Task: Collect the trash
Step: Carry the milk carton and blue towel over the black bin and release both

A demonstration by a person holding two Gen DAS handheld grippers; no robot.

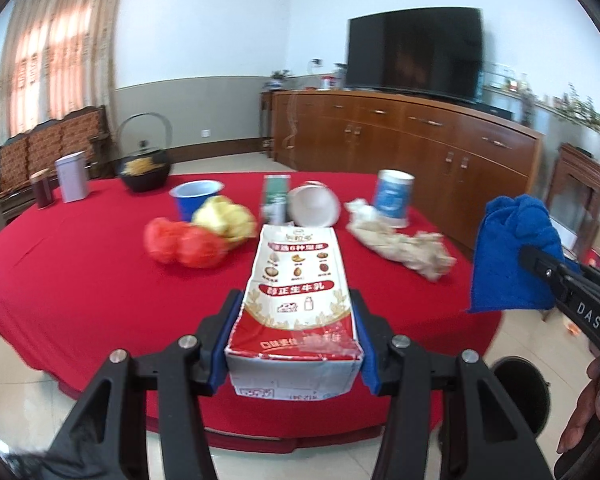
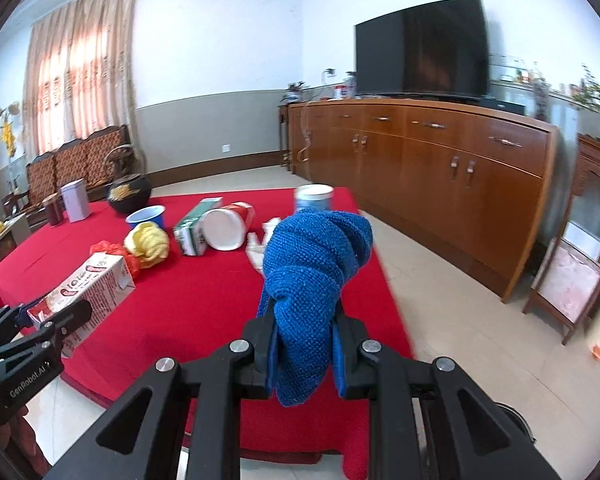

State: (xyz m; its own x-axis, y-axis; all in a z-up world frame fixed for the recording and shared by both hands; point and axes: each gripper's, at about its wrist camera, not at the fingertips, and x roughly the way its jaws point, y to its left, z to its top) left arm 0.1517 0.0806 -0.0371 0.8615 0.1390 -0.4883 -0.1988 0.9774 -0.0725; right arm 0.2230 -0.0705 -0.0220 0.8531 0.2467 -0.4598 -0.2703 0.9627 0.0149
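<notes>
Left claw [image 1: 294,344] clamped on a red-and-white milk carton [image 1: 296,300], right claw [image 2: 306,354] pinched tight around a bunched blue cloth [image 2: 312,276].

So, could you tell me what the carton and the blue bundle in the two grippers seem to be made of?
The milk carton in the left gripper looks like coated paperboard: glossy printed faces, sharp folded edges, a dented end. The blue cloth in the right gripper looks like knitted or terry fabric, matte, with a visible looped weave and soft folds; the fibre itself cannot be told.
</notes>
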